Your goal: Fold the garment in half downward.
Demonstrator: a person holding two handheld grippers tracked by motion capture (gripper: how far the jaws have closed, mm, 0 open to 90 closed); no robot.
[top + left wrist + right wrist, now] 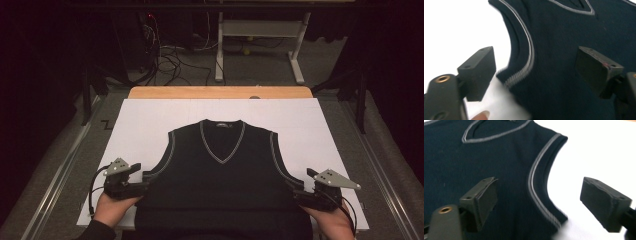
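Dark navy vest with grey striped trim at neck and armholes, white board over tan wood table, black grippers' plates grey.

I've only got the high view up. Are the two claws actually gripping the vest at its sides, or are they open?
Observer: The left claw is open, with the bottom of the armhole trim between its jaws and neither pad pressing on it.
Operator: And the right one?
Observer: The right claw is open too, astride the other armhole's edge, pads clear of the fabric.
Operator: Is the vest lying flat there?
Observer: In both gripper views the vest lies flat on the white board, with no fold at the armholes.
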